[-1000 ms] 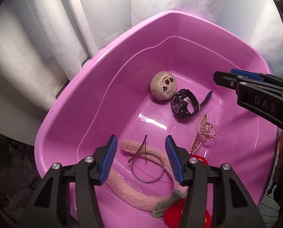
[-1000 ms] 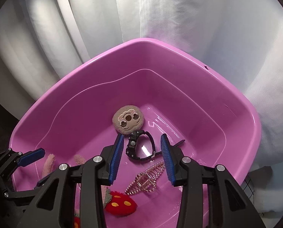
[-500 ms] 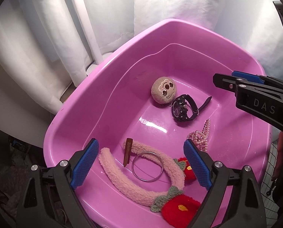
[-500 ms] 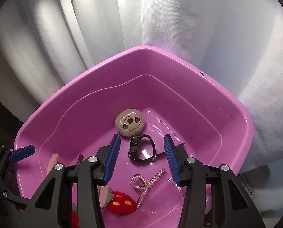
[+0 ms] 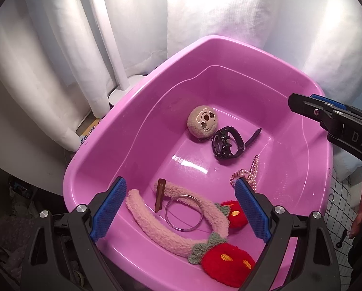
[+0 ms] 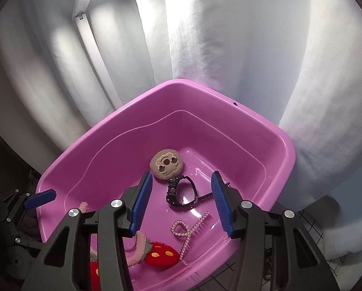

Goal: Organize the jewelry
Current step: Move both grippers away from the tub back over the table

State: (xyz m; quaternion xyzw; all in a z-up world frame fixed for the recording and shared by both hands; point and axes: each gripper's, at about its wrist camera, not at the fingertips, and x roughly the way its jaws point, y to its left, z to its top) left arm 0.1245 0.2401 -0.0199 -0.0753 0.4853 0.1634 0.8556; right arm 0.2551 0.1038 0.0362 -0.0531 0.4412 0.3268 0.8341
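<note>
Both jaws gape wide and empty: my left gripper (image 5: 181,208) above the silver bangle (image 5: 184,212), my right gripper (image 6: 182,202) over the black watch (image 6: 181,192). Everything sits in the pink tub (image 5: 103,145); the brown clip (image 5: 159,194) seems to touch the fuzzy headband (image 5: 156,223).

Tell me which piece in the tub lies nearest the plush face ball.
The black watch: its case sits right against the plush face ball, seemingly touching. The pearl hair clip, silver bangle and fuzzy headband lie farther off.

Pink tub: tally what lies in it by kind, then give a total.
In the pink tub:
Plush headband: 1
Hair clips: 2 (brown hair clip, pearl claw clip)
Metal bangle: 1
Black watch: 1
Plush face charm: 1
Total: 6
</note>
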